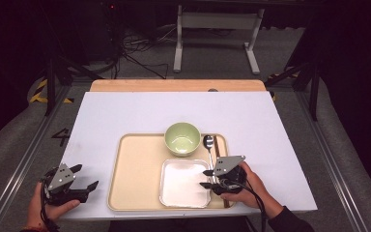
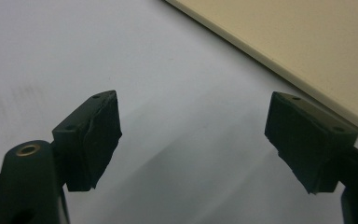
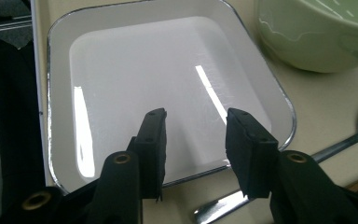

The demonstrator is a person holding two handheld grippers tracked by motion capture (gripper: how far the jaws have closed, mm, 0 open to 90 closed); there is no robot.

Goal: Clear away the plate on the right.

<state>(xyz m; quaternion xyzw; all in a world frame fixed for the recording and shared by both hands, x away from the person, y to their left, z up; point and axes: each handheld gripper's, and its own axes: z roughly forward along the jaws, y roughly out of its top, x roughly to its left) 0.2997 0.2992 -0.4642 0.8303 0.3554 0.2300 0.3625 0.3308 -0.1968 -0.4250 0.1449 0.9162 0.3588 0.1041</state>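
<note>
A tan tray (image 1: 135, 193) sits on the white tabletop (image 1: 125, 111) like a set meal place. It holds a green bowl (image 1: 182, 137), a white dish (image 1: 184, 183) and a spoon (image 1: 208, 145) lying along the right side beside brown chopsticks (image 1: 217, 145).

The right gripper (image 1: 206, 179) hangs over the dish's right edge, close above the spoon handle. Its jaws are apart with nothing between them. The left gripper (image 1: 87, 176) waits off the tray with its jaws wide and empty, so it is out of the way.
</note>
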